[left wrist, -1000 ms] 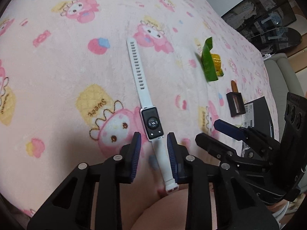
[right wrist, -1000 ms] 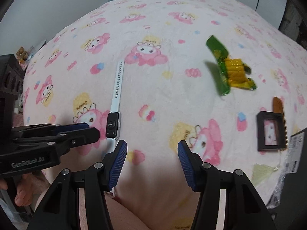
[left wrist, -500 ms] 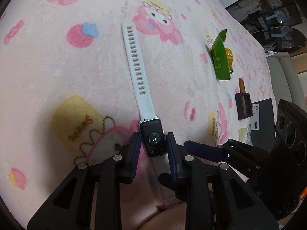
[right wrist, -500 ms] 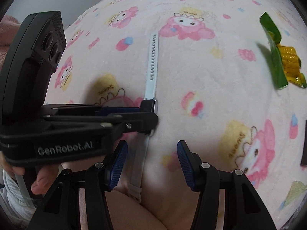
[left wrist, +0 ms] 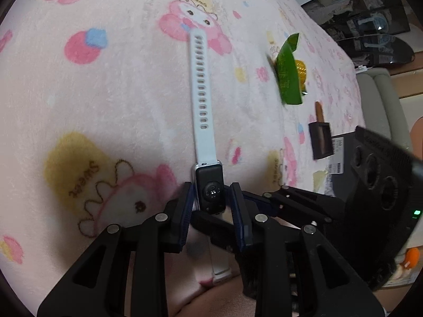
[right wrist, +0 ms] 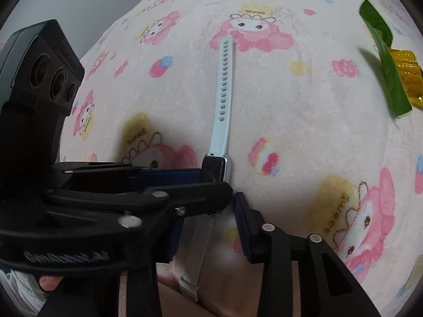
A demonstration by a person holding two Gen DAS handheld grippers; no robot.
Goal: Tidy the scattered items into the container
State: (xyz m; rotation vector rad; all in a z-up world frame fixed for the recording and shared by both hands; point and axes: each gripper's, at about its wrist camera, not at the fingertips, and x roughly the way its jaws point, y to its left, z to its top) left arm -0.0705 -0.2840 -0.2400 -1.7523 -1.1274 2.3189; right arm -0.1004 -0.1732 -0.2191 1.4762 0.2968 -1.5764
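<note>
A white-strapped smartwatch (left wrist: 205, 142) lies lengthwise on a pink cartoon-print blanket (left wrist: 105, 100) covering a bed, its dark case sitting between the blue-padded fingers of the left hand-held gripper (left wrist: 211, 200). The pads stand just beside the case on both sides; whether they actually press it cannot be told from either view. The perforated strap runs away from the gripper across the blanket, while the buckle end trails back beneath it toward the blanket's edge.

From the right wrist camera, the left hand-held gripper (right wrist: 211, 182) reaches in from the left, its upper finger covering most of the watch (right wrist: 222, 100) case. The right hand-held gripper (right wrist: 208, 227) hangs released and empty over the buckle strap; its left finger is largely hidden behind the left tool. A fingertip (right wrist: 49, 281) of the person holding the left tool shows at the lower left.

Only the left wrist view shows the watch face, a small dark frame (left wrist: 321, 140) with a brown comb-like piece (left wrist: 320, 111) beside it, and a dark box (left wrist: 343, 158) at the bed's right edge, partly blocked by the right tool's camera housing. A green and yellow wrapper (left wrist: 289, 71) lies well apart from the watch; in the right view the wrapper (right wrist: 388, 63) is cut off at the frame edge.
</note>
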